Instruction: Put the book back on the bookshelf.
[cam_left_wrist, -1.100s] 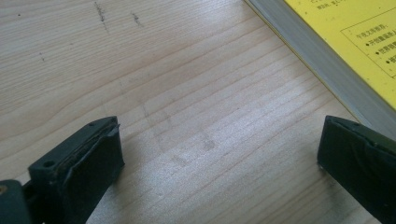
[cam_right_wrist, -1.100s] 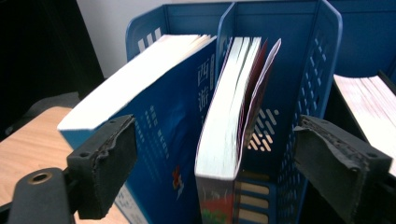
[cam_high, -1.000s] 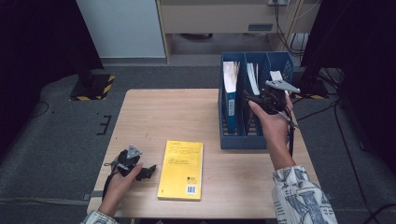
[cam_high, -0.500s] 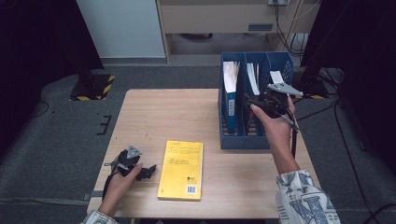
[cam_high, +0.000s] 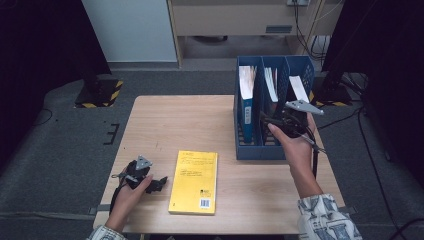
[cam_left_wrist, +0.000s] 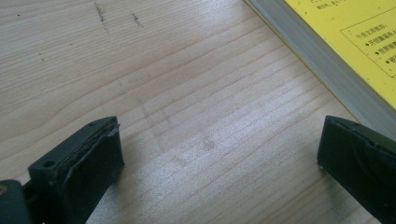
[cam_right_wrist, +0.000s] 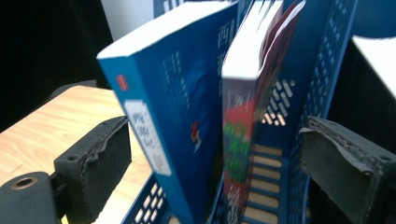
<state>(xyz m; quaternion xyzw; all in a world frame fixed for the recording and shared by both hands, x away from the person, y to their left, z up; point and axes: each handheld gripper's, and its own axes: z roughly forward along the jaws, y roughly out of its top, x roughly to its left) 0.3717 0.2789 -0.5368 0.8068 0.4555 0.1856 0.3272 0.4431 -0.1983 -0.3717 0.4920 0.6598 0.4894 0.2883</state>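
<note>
The thick blue paperback book (cam_right_wrist: 163, 116) is standing upright in the left compartment of the blue perforated plastic file rack (cam_high: 270, 150), at about two o'clock on the pale wooden table (cam_high: 180, 125), and a thinner book with a red and green spine (cam_right_wrist: 240, 140) is standing in the middle compartment beside it. The right gripper (cam_high: 272, 122) is hovering at the rack's near side with its jaws spread wide, having just been opening, and both spines are lying in the gap, though neither pad is touching them (the picture is slightly blurred). A white-edged book (cam_high: 298, 88) is leaning in the right compartment. The flat yellow paperback (cam_high: 195, 181) is lying at about six o'clock, and the left gripper (cam_high: 159, 184) is resting just beside it at about eight o'clock, jaws wide over bare wood. To do this step well, I judge the right gripper should be centring on one spine alone, closing squarely, then lifting straight up clear of the dividers
</note>
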